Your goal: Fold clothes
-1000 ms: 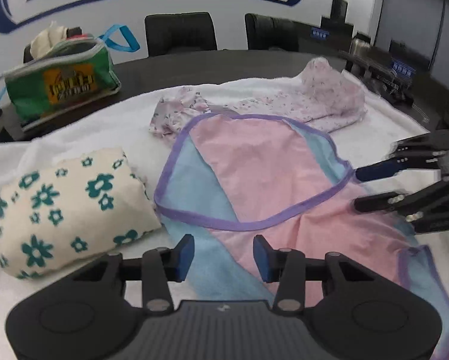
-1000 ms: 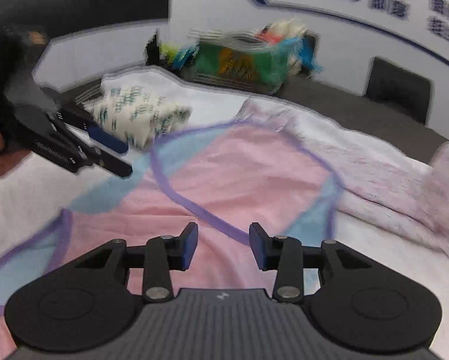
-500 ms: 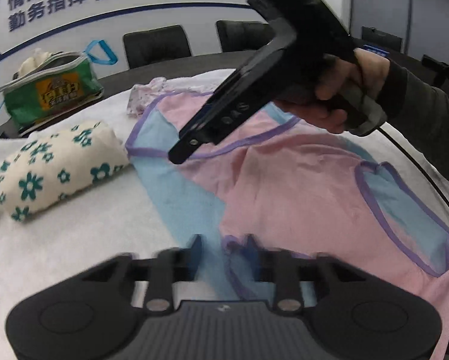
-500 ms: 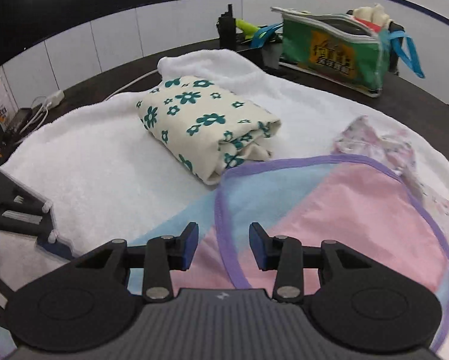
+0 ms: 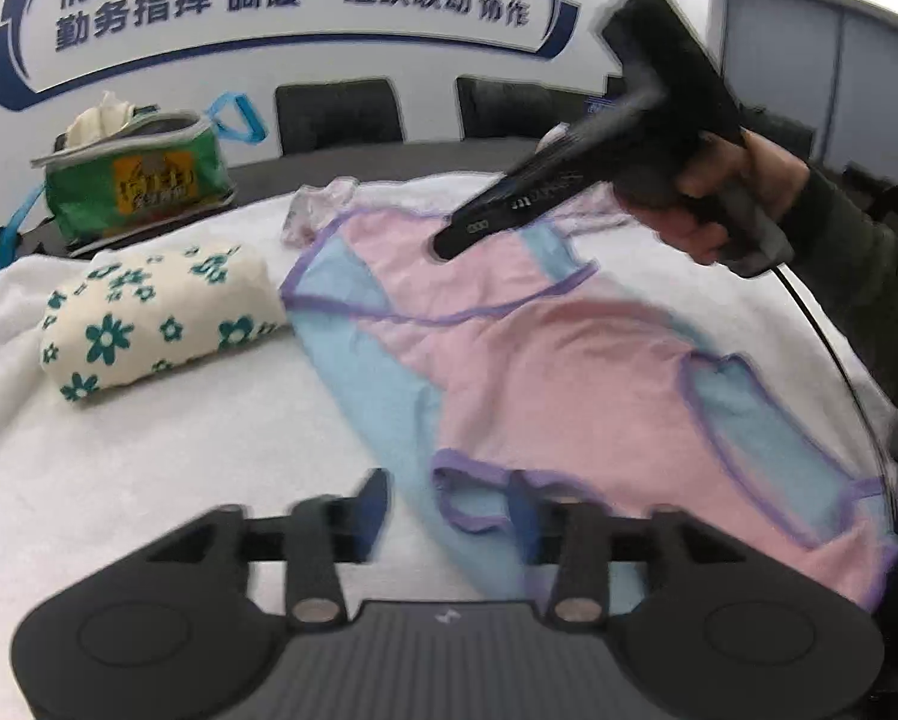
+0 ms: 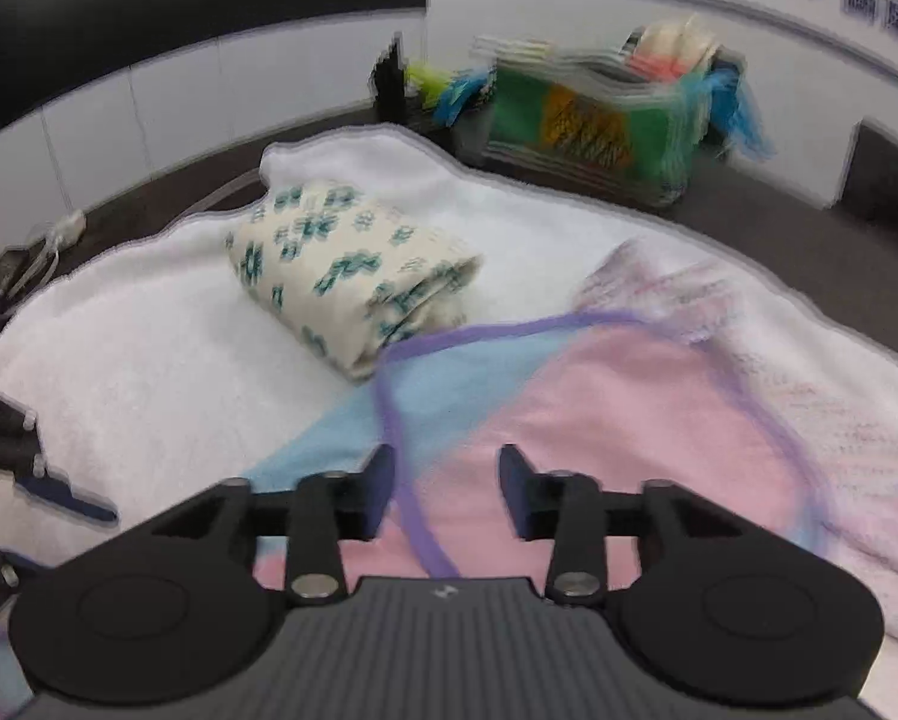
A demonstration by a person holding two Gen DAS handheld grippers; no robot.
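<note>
Progress: sitting early to midway, by the look of it; one bundle [image 5: 155,312] already folded, pink top [image 5: 544,360] lying spread and unfolded, a third floral piece [image 5: 317,210] waiting behind it.
Done: cream bundle with teal flowers resting as a plump, rounded packet just beside the top's blue edge.
Left: folding the pink top, then likely the pale floral piece.
Top, place: lying flat on the white towel [image 5: 119,480] covering the worktop [image 6: 778,228], between the two claws.
Top, material: thin, limp knit; pink body, blue side panels, purple binding tracing armholes and neckline in soft loops.
Towel: thick, fluffy pile, wavy edge.
Floral piece: light, crumpled, tiny print; partly hiding under the top.
Left claw [image 5: 446,507]: opening, jaws at about half spread, straddling a purple-edged loop at the near hem; pads not pressing on it.
Right claw [image 6: 446,483]: opening slightly, middling gap, hovering over the purple binding near the blue panel; gripping nothing.
Hand [image 5: 712,204]: holding the right claw's handle above the top's far end.
Bag [image 5: 137,180]: green, soft-sided, standing well apart at the worktop's back.
</note>
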